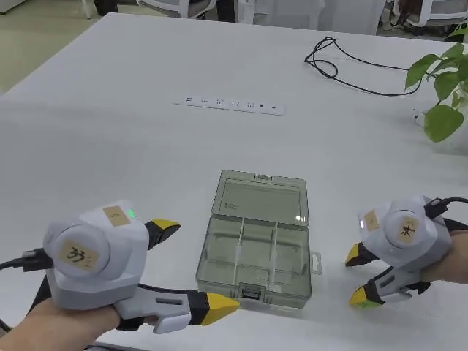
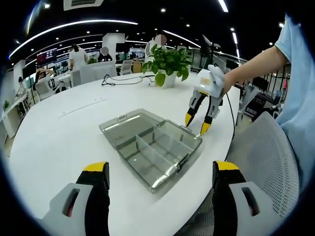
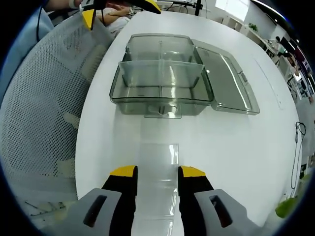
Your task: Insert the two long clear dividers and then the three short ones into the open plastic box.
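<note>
Open smoky clear plastic box [image 1: 227,281] sits near-centre on white worktop [image 1: 110,146]. Left gripper [image 1: 205,265] is left of box, fingers spread wide. Right gripper [image 3: 157,171] is right of box, fingers flanking clear flat plastic divider strip [image 3: 158,155]; cannot tell if pinching.

We see a smoky grey-green, see-through box [image 1: 219,287] on a white table [image 1: 110,131]. Beyond the box lie a white power strip [image 1: 232,104] and a black cable [image 1: 344,73], with green leaves [image 1: 442,121] further right. Flanking the box, the left gripper [image 1: 194,267] and right gripper [image 1: 358,276] are pale grey, their jaws black tipped with yellow. A divider [image 3: 158,162] before the box seems colourless.
</note>
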The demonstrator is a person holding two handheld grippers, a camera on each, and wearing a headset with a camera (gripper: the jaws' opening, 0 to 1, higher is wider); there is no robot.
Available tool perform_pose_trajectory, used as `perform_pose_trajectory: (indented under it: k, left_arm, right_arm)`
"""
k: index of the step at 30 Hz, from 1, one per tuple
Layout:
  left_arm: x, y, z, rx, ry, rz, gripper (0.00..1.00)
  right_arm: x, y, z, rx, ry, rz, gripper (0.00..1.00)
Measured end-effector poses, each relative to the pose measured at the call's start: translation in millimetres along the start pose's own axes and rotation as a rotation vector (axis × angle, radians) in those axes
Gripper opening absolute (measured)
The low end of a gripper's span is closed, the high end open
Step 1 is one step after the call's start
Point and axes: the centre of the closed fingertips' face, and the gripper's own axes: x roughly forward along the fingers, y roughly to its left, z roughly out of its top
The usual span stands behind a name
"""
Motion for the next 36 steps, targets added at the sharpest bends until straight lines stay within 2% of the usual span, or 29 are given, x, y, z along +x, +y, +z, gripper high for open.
perform_pose_trajectory:
  k: [10,18,27,33,36]
  left_arm:
    - [1.1,1.0,2.4,0.007,-0.002,-0.009,0.88]
    - [2.4,1.8,4.2,0.004,-0.001,-0.017,0.87]
    - [7.0,3.8,8.3,-0.067,-0.013,-0.035,0.84]
    - [14.4,4.5,23.5,-0.156,-0.049,-0.058,0.80]
    - [19.1,5.6,28.2,-0.185,-0.046,-0.068,0.76]
  right_arm:
    - [-0.2,-1.3,-0.7,0.020,0.012,-0.010,0.33]
    - [-5.8,-5.5,-3.0,0.038,0.004,-0.063,0.32]
    - [-23.4,-8.6,11.0,0.023,-0.045,-0.130,0.32]
    - [-41.5,-15.5,31.3,-0.019,-0.081,-0.205,0.32]
    - [-51.1,-19.4,43.7,-0.049,-0.105,-0.247,0.32]
